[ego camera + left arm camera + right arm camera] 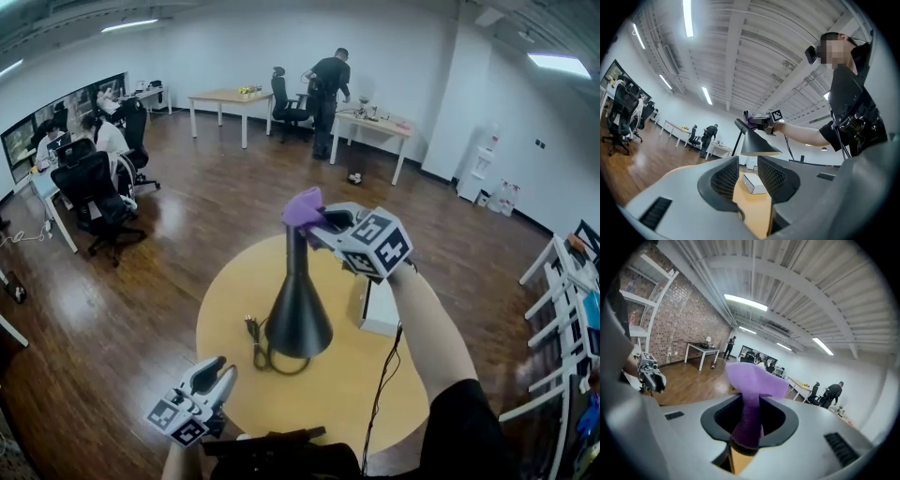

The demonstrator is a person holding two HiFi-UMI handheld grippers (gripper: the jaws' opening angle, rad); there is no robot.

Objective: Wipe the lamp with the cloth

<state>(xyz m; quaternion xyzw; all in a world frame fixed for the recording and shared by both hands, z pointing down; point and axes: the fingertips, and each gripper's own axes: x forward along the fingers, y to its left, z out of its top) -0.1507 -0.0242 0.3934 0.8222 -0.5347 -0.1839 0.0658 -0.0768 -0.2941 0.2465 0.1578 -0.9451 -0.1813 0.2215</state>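
Lamp (298,319), cloth (303,208) at its top — left gripper (220,373) at table (234,291) edge.

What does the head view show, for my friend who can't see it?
The right gripper holds a purple cloth at the top of a black lamp on a round table. The left gripper is open by the table's edge.

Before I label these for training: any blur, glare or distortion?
Head view: sharp, walls bowed, floor reflecting ceiling lights. Left gripper view: heavy fisheye, dark corners, ceiling strips blown out. Right gripper view: same vignette, purple cloth slightly soft.
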